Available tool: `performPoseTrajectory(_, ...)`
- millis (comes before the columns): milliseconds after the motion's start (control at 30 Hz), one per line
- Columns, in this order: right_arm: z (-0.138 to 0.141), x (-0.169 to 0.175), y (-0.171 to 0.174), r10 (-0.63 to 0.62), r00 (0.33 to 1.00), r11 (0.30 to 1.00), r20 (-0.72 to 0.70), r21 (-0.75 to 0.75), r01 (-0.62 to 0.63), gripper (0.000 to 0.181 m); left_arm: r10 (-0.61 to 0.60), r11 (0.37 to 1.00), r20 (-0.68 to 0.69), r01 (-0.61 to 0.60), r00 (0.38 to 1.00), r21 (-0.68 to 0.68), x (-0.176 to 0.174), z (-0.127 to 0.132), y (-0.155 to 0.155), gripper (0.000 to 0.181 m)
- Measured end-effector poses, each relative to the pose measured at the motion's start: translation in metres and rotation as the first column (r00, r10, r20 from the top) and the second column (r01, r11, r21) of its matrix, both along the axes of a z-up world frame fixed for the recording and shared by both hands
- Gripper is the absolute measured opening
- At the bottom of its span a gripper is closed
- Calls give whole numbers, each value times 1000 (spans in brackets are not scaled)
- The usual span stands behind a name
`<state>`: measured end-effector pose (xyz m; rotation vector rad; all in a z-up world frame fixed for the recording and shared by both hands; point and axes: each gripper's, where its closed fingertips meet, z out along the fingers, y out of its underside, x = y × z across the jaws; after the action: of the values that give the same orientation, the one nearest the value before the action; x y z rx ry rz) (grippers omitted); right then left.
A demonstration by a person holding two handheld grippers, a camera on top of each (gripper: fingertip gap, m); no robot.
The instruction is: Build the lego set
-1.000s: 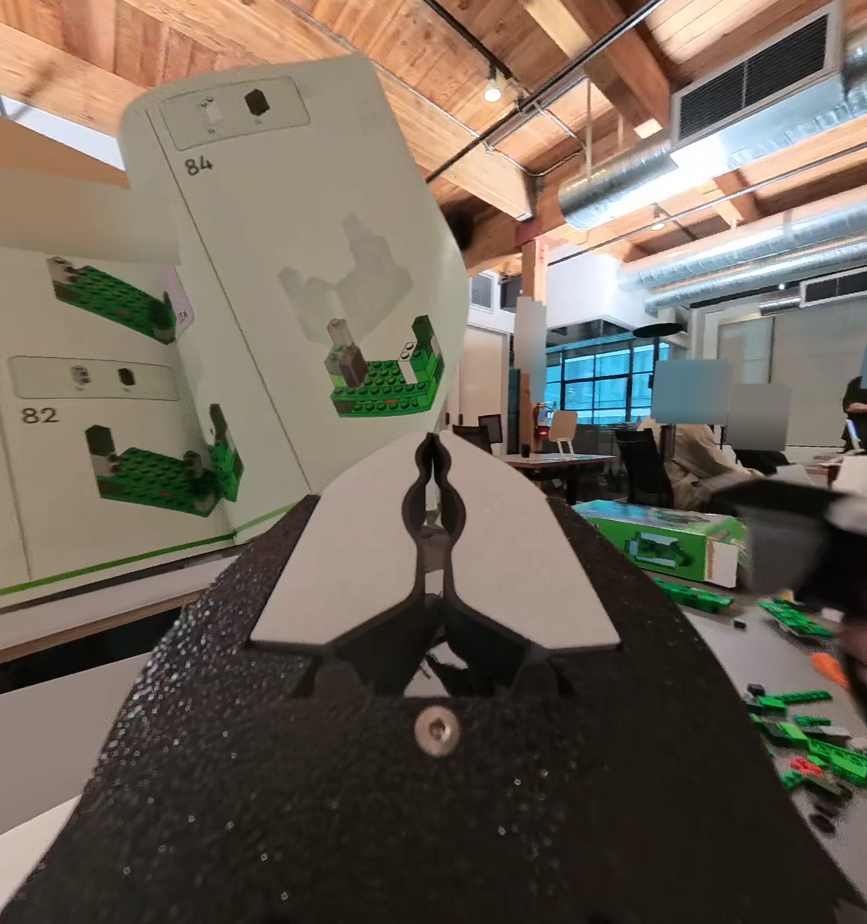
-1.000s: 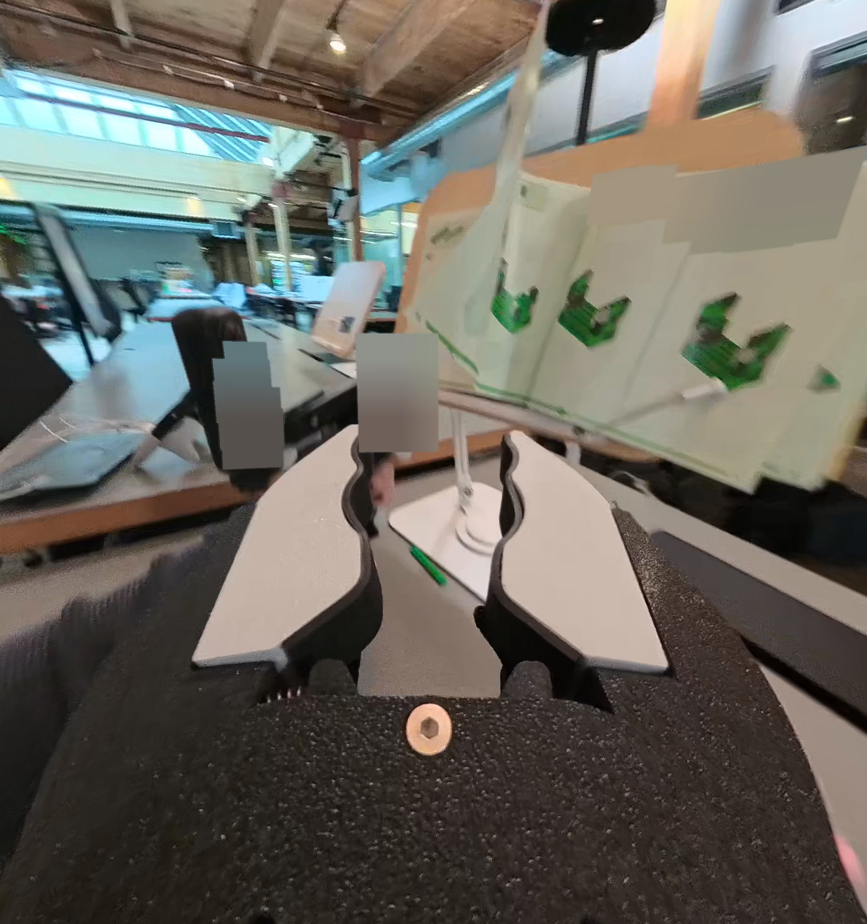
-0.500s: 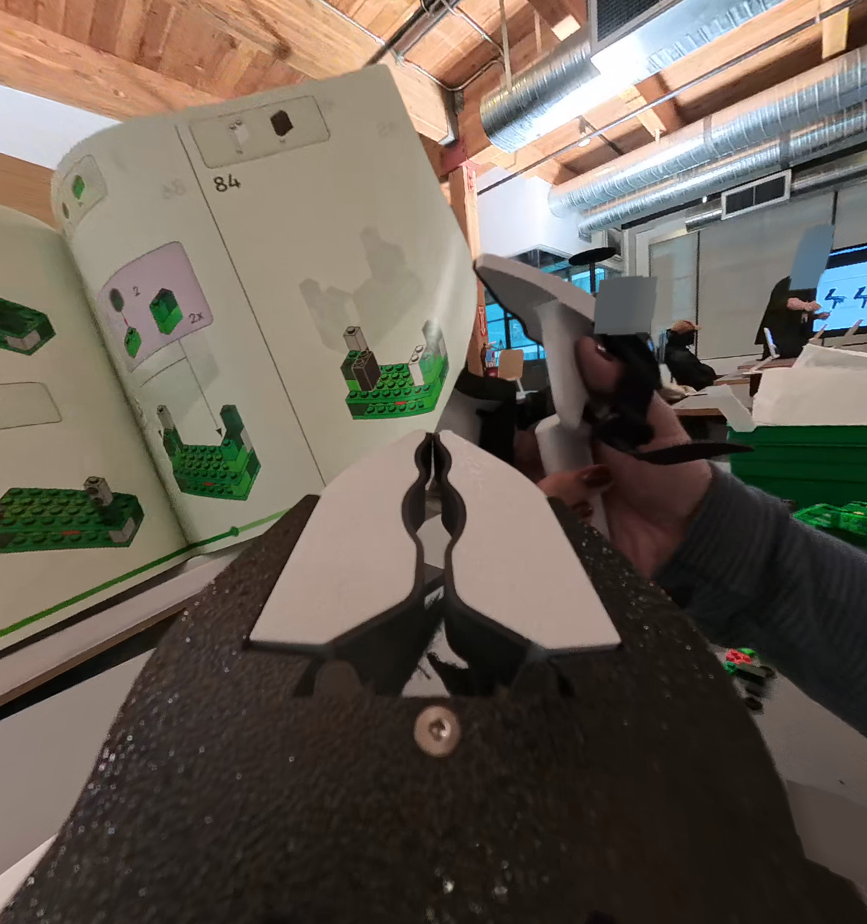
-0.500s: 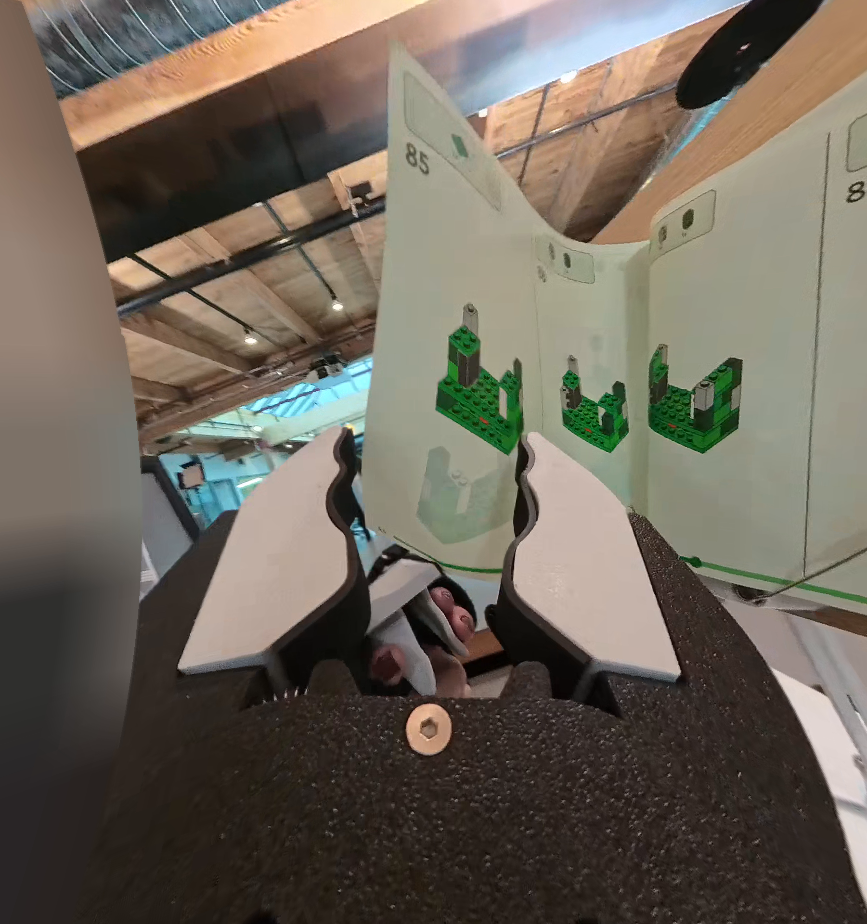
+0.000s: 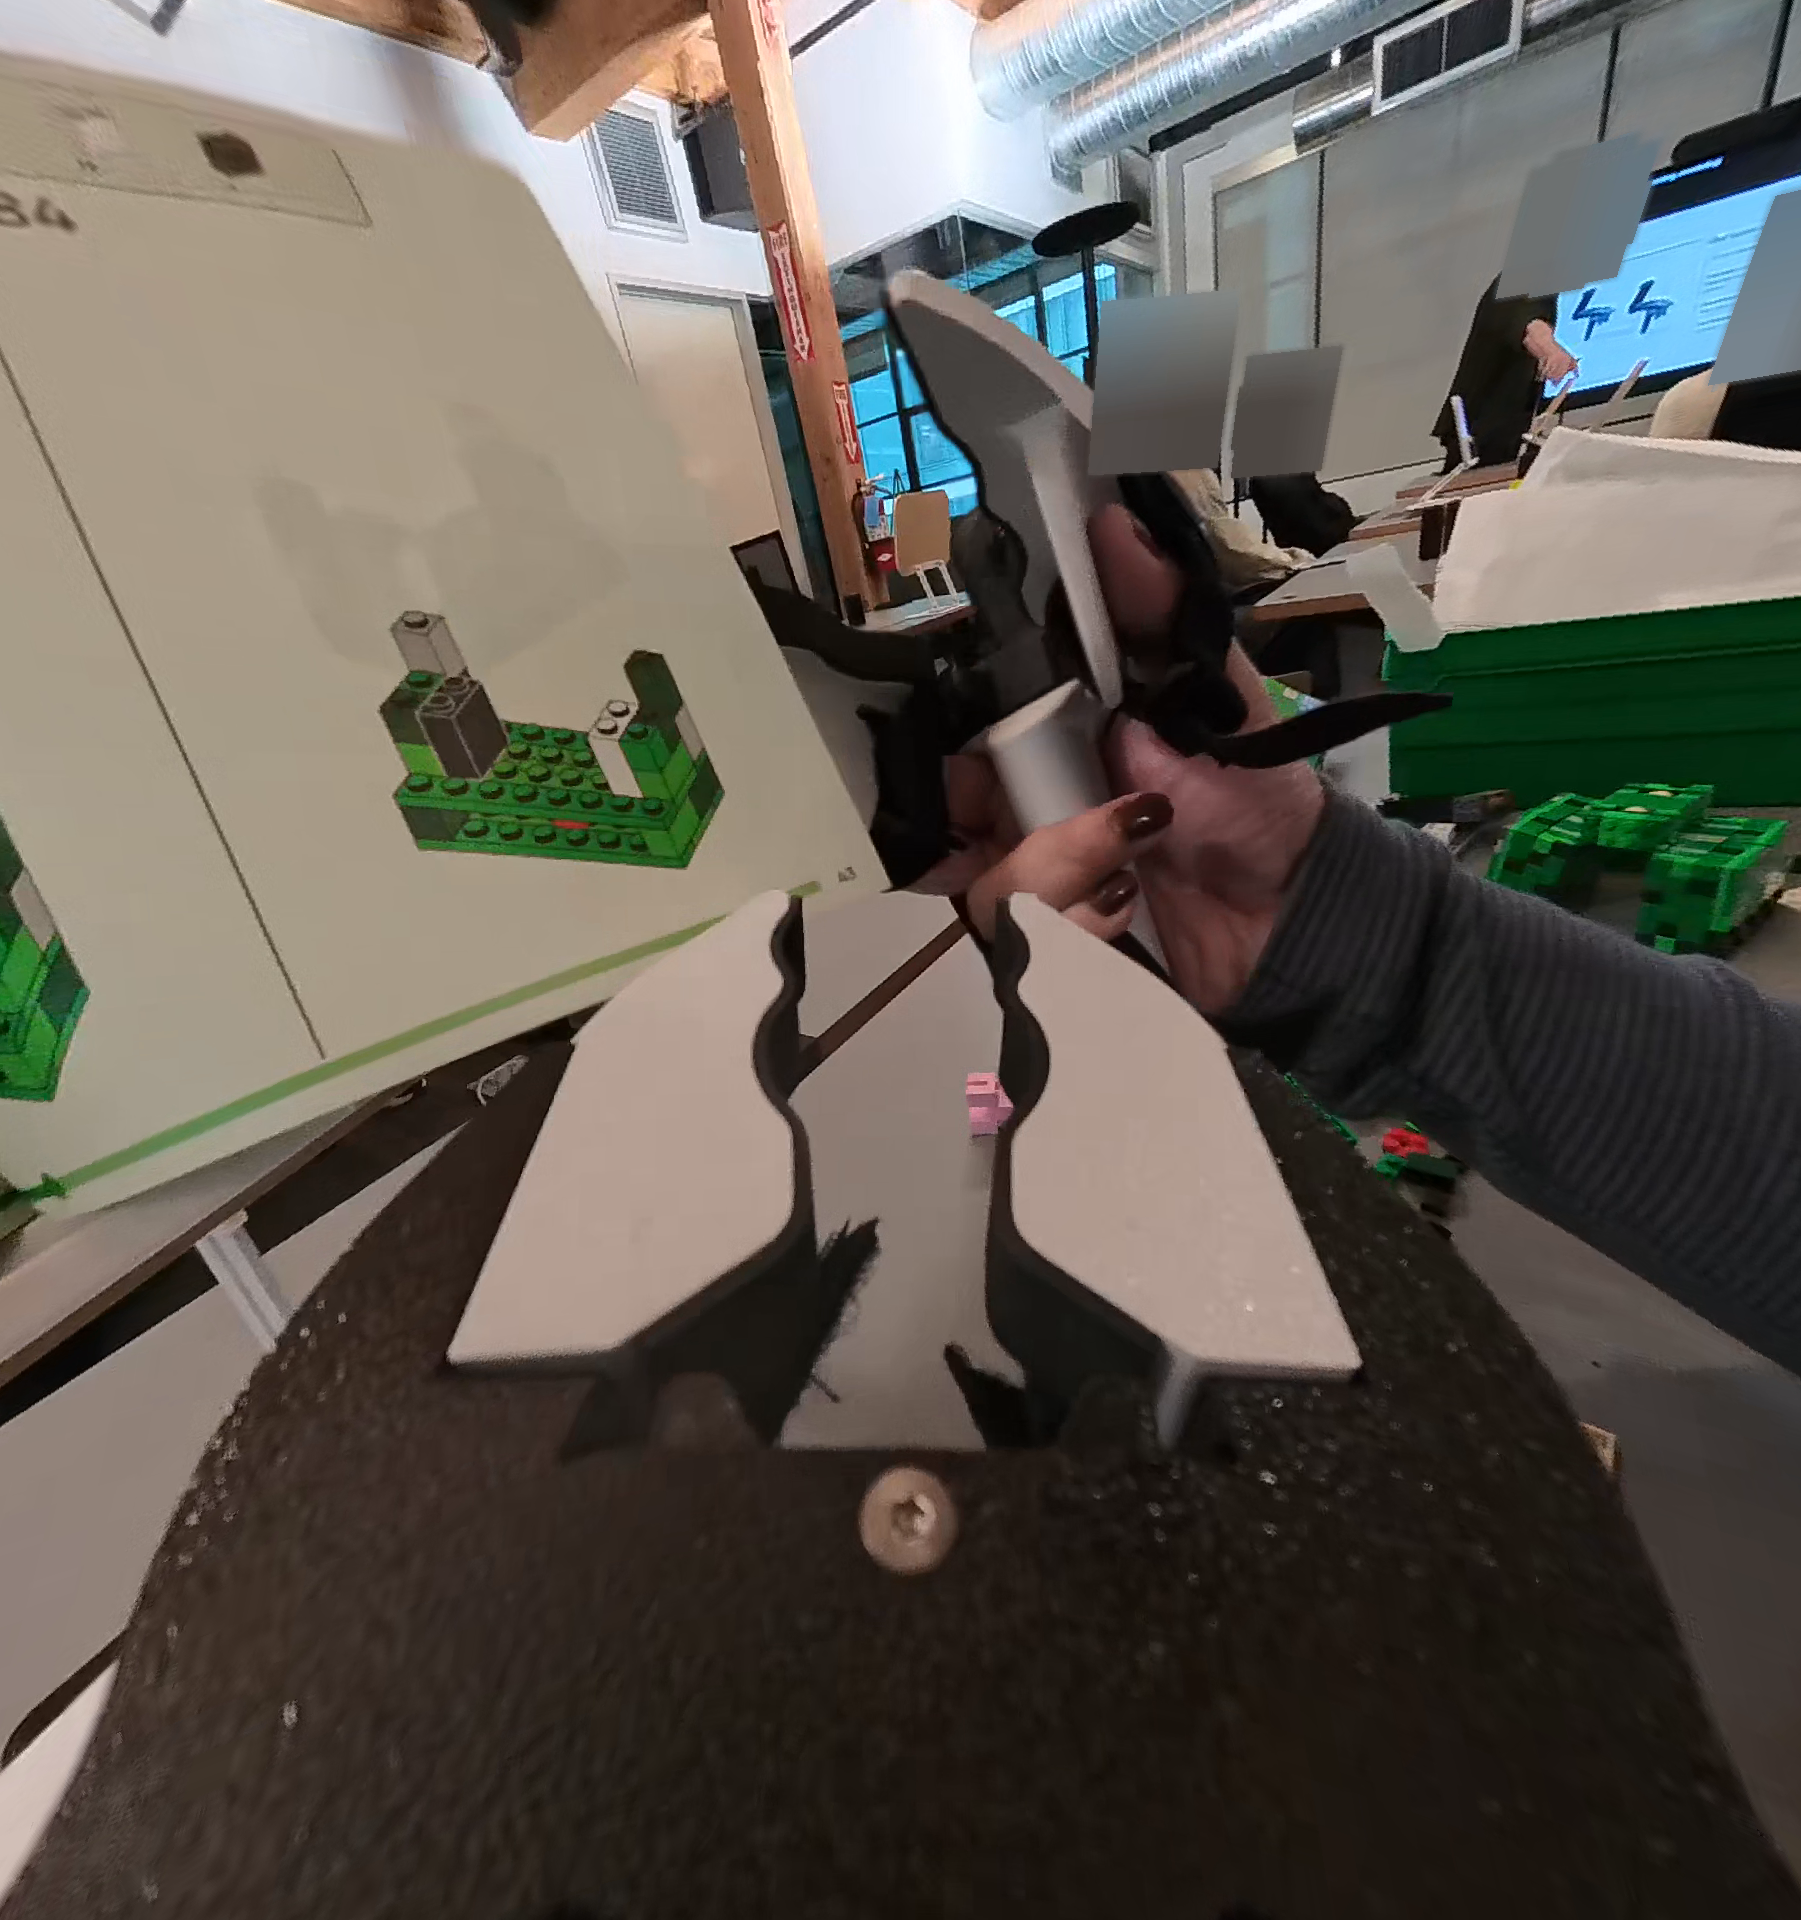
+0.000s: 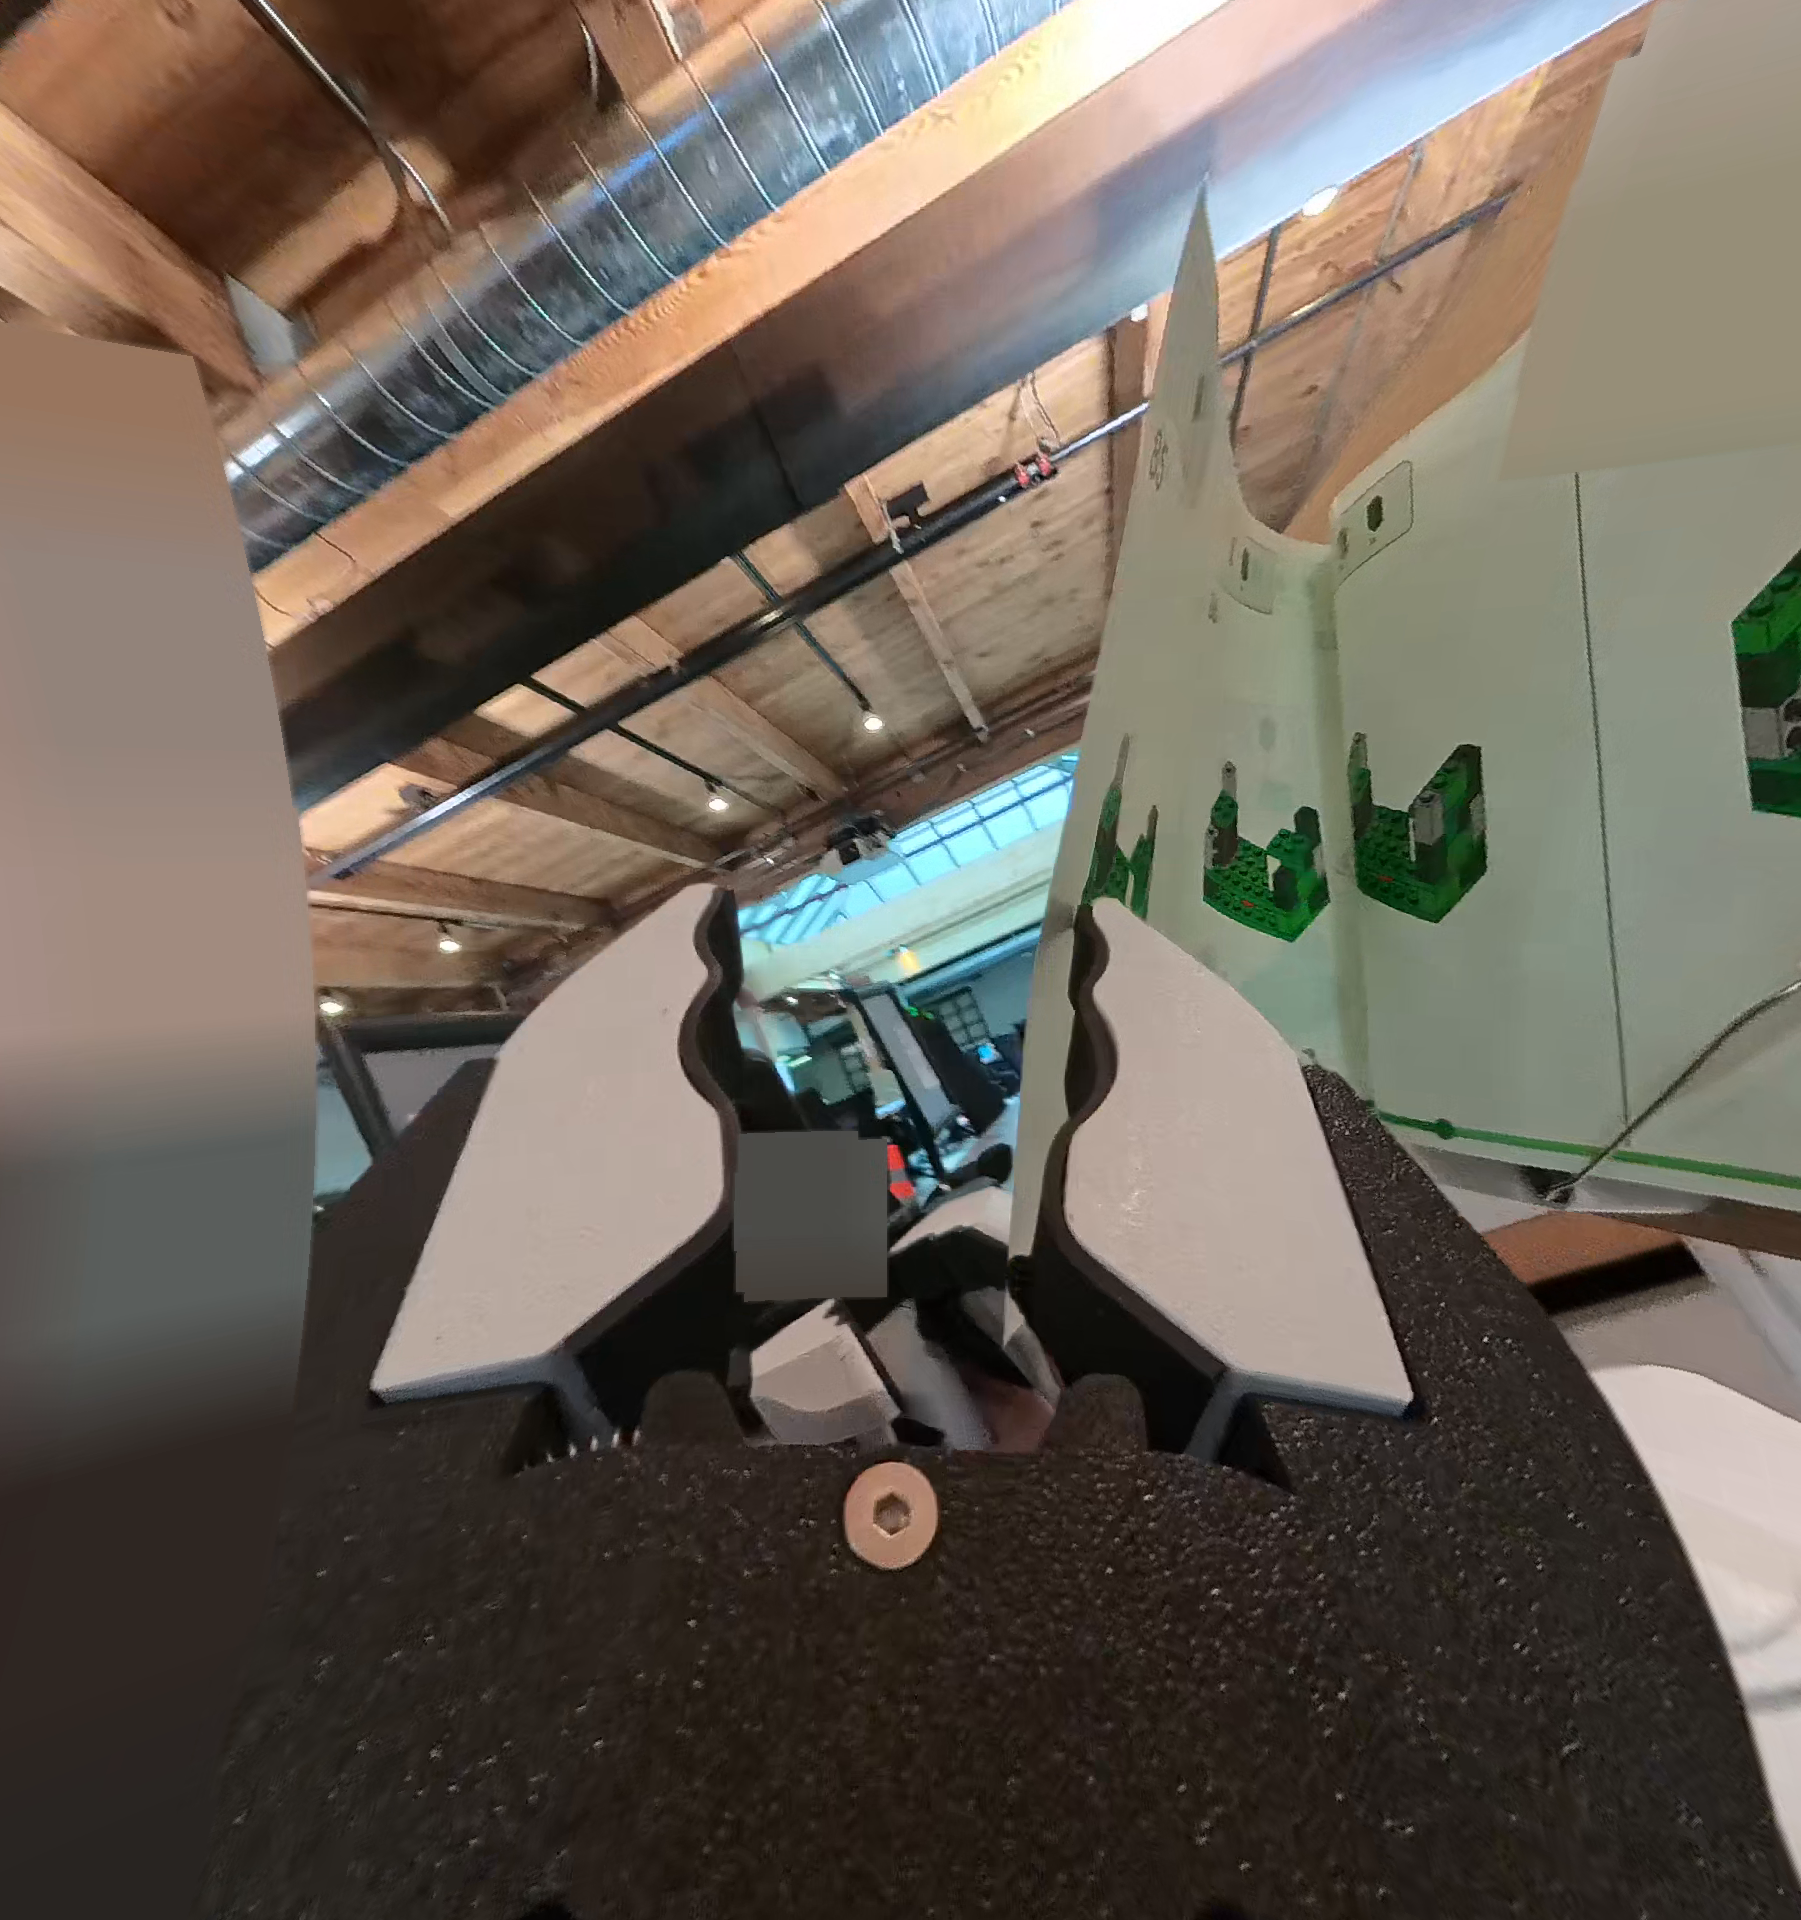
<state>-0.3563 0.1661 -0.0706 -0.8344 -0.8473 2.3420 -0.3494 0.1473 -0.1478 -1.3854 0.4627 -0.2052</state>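
Observation:
The instruction booklet (image 5: 335,582) stands open on a stand at the left, with one page lifted and curved. My left gripper (image 5: 898,935) is open and empty, just below that page's lower right corner. A hand (image 5: 1202,873) holds the right gripper upright behind the page edge; one of its fingers (image 5: 989,416) shows. In the right wrist view my right gripper (image 6: 904,925) is open, and the lifted page (image 6: 1135,665) runs edge-on between the jaws, close to the right finger. The rest of the open booklet (image 6: 1478,831) is to its right.
A partly built green lego model (image 5: 1644,862) sits on the grey table at the right. A pink brick (image 5: 987,1101) and several loose green and red bricks (image 5: 1415,1153) lie nearer. A green bin (image 5: 1623,696) stands behind. People sit at desks farther off. My right fingertips sit around 8 cm from my left ones.
My left gripper has opened; it was shut before. The right gripper has risen and come around the lifted page's edge. The page has swung further over.

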Motion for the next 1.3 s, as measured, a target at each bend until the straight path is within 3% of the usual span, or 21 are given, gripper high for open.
performPoseTrajectory(33,0,1,1,18,1000,1000,-9,-16,-18,60,4,1000,5,-4,1000,2,-1,0,0,34)
performPoseTrajectory(367,-4,-4,-3,30,1000,999,1,-14,-30,55,10,1000,11,-10,1000,4,-6,4,-5,34)
performPoseTrajectory(533,-7,-23,-31,84,996,996,27,37,-84,55,86,989,108,-98,990,113,-39,37,-37,33)
performPoseTrajectory(600,-8,-33,-49,114,993,991,40,68,-116,54,192,951,249,-243,949,192,-75,55,-56,23)
performPoseTrajectory(667,-11,-45,-72,146,987,981,70,118,-154,55,288,884,408,-404,866,234,-115,64,-77,17)
performPoseTrajectory(800,-23,-63,-110,171,978,951,117,241,-195,56,380,811,533,-549,756,200,-158,56,-102,23)
performPoseTrajectory(933,-28,-69,-96,55,993,960,102,267,-81,52,367,839,577,-527,729,132,-166,46,-96,31)
performPoseTrajectory(1133,-29,-63,-37,-175,980,973,92,170,157,51,402,826,595,-556,696,92,-169,39,-85,34)
performPoseTrajectory(1200,-27,-61,-14,-292,950,953,107,121,279,49,415,821,599,-566,685,79,-171,37,-85,33)
performPoseTrajectory(1300,-30,-63,16,-497,849,867,177,128,481,42,420,821,613,-569,669,59,-175,35,-84,33)
